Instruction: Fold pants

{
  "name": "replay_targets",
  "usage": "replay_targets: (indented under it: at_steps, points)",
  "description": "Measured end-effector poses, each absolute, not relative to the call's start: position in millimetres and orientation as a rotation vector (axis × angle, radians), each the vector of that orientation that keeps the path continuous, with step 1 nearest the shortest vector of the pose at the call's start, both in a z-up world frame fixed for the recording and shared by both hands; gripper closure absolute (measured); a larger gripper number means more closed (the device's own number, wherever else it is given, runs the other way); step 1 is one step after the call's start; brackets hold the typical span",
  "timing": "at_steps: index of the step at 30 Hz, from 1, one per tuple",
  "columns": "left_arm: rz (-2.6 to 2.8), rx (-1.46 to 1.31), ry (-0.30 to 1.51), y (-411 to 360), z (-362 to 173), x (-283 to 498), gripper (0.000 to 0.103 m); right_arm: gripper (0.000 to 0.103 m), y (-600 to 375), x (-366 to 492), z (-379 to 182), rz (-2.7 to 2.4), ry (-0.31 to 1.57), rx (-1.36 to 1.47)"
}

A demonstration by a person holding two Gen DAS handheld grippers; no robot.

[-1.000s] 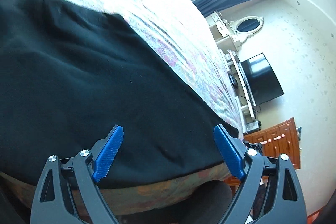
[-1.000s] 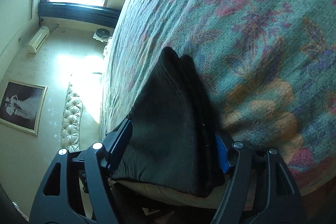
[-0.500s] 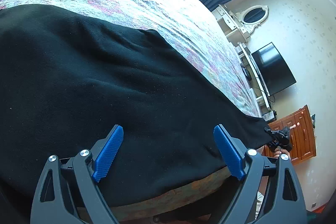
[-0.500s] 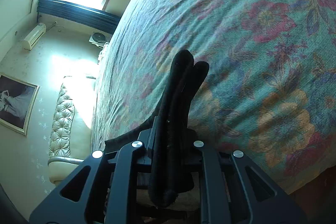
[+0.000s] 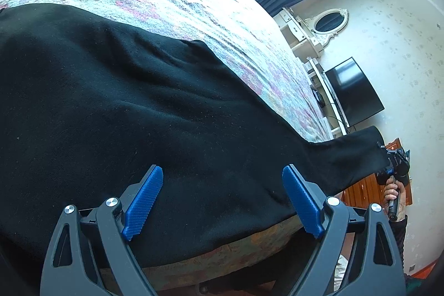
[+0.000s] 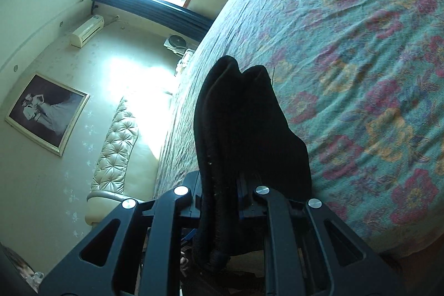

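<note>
My right tool (image 6: 222,201) is clamped on the hem of the black pants (image 5: 138,113), lifting it clear of the floral bed (image 6: 360,46); my left tool (image 5: 222,199) hovers wide open, empty, above the spread cloth.

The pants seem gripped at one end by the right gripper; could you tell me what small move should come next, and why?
Probably carry the right gripper across the bed toward the other end of the pants. It is shut on the bunched leg ends, which hang lifted off the bed, while the left gripper is open over the cloth lying flat.
</note>
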State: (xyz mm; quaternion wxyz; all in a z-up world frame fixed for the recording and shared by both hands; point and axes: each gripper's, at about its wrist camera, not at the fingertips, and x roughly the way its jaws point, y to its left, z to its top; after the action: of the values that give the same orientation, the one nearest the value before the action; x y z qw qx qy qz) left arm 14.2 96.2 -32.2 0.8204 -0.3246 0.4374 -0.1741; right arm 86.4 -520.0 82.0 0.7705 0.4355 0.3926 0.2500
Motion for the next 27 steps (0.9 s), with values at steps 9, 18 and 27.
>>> replay_targets:
  at_steps: [9, 18, 27]
  points:
    - [-0.321, -0.717, 0.925, 108, -29, 5, 0.016, 0.089, -393, 96, 110, 0.682, 0.862, 0.809]
    - [-0.288, -0.675, 0.914, 115, -31, -4, 0.016, 0.089, -289, 102, 69, 0.682, 0.956, 0.655]
    - [-0.309, -0.704, 0.886, 119, -38, -4, 0.012, 0.088, -228, 100, 7, 0.637, 1.074, 0.551]
